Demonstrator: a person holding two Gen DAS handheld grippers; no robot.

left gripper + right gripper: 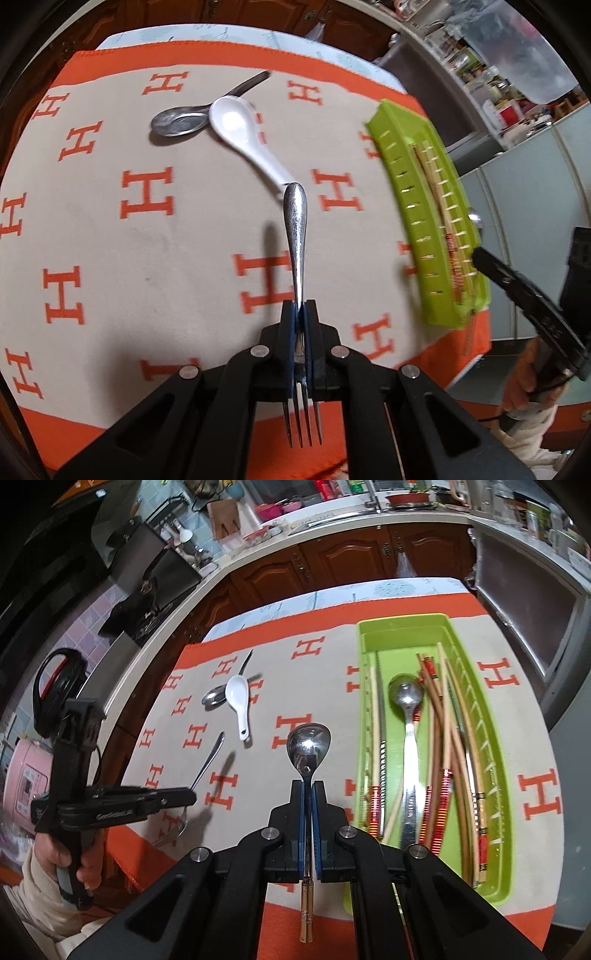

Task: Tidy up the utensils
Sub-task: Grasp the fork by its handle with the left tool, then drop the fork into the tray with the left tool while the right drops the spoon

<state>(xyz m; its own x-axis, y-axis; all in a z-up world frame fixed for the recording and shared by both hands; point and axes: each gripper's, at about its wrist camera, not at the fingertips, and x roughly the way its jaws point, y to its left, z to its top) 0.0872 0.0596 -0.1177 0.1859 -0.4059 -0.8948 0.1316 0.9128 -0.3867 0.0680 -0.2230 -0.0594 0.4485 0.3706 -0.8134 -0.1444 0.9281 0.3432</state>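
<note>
The left gripper pinches a metal fork by its neck, handle pointing away, above the orange-patterned cloth. The right gripper is clamped on a gold-handled spoon, bowl forward. To the right lies the green tray holding chopsticks and a spoon. Farther left, a white ceramic spoon overlaps a metal spoon.

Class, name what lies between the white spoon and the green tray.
In the right wrist view, only bare patterned cloth separates the white spoon from the green tray.
</note>
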